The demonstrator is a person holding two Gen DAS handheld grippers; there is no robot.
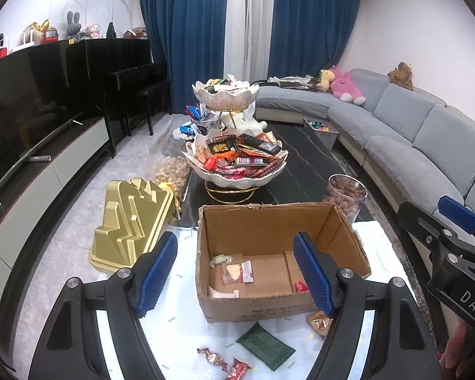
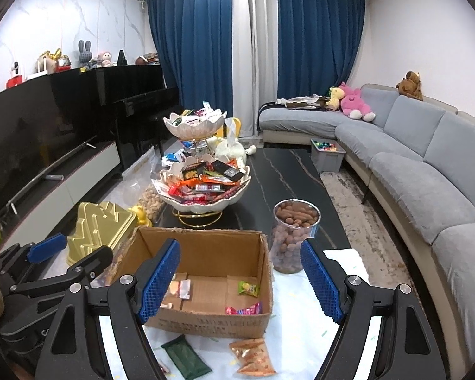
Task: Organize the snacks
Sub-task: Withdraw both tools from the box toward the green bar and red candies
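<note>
Left wrist view: my left hand-held gripper point(image 1: 236, 274) and right hand-held gripper point(image 2: 239, 280) both gape empty above the cardboard box point(image 1: 278, 247). I'd aim for the green packet point(image 1: 266, 345) lying near me on the counter point(image 1: 186, 332), probably flat, pinching low.

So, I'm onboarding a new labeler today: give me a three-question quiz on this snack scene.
1. True or false: the cardboard box is sealed shut.
2. What lies nearer the cameras than the box? A) dark green packet B) clear jar of nuts C) tiered snack bowl
3. Fill in: the fingers of the left gripper and the right gripper hold ____.

Key: 1 false; 2 A; 3 nothing.
</note>
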